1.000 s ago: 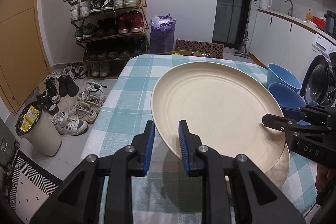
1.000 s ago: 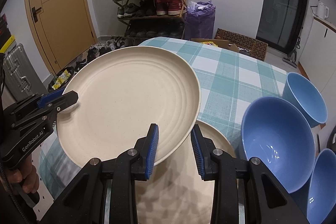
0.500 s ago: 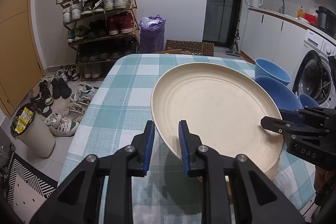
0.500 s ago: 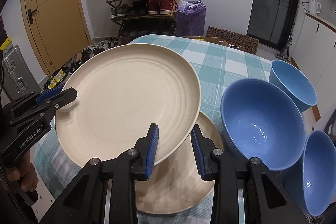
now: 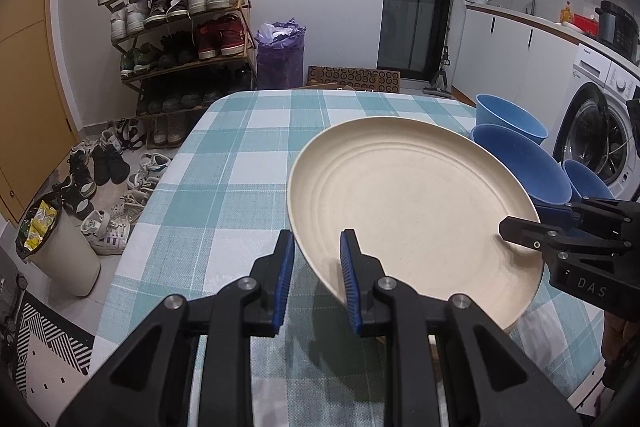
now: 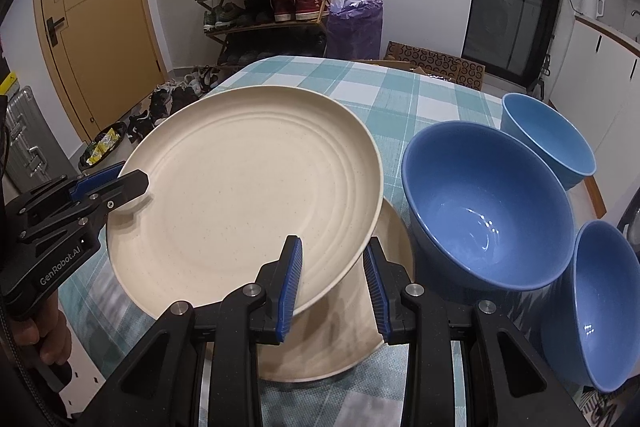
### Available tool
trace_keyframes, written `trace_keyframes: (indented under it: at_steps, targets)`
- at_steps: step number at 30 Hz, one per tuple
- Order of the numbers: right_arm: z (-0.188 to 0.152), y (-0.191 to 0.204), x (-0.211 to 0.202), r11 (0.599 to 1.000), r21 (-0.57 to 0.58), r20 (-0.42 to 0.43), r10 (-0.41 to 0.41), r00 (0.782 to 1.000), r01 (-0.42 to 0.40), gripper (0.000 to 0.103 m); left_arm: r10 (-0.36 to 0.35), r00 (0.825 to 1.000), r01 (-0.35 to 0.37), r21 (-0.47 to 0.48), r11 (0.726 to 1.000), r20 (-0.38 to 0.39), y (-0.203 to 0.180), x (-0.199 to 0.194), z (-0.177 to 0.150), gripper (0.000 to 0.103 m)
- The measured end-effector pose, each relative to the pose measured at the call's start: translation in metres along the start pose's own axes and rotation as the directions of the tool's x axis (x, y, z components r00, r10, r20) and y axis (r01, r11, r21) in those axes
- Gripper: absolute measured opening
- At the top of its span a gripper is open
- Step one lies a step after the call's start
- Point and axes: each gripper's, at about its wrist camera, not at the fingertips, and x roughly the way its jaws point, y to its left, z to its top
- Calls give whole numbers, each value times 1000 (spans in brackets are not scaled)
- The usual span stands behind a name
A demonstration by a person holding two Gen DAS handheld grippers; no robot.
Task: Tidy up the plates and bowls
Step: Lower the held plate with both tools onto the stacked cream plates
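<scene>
Both my grippers are clamped on the same cream plate (image 6: 248,187) rn, one on each side. Left gripper (image 5: 316,279) has the plate's near-left rim pinched btw its blue pads, jaws almost fully closed. Right gripper (image 6: 332,283) grips the opposite edge, rim wedged btw its pads too, jaws a bit wider than the left's. In the left wrist view the right gripper's black tip sits on the plate's rim at the far right, and in the right wrist view the left one shows up at the left w/ a hand (image 6: 36,331) wrapped round its handle.

The plate is up off the table (image 5: 224,167), tilted, left side higher. It's hanging right above a second cream plate (image 6: 352,339) that lies flat on the teal check cloth. They overlap in view, but can't tell if they touch anywhere.

Just right of the plates there's a big blue bowl (image 6: 488,203), w/ a smaller blue bowl (image 6: 548,143) behind it and a third blue bowl (image 6: 600,303) at the near right. All three sit upright, close together; can't tell if they touch.

Bg stuff: shoe rack (image 5: 180,23) against the far wall, purple bag (image 5: 280,55) next to it, washing machine (image 5: 600,131) on the right.
</scene>
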Motion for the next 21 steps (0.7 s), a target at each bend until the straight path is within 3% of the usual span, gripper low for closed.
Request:
trace_keyframes:
  at_steps: [21]
  targets:
    - [-24, -6, 10, 999, 9, -33, -35, 999, 36, 32, -12, 998, 13, 21, 1000, -55, -14, 19, -18, 21]
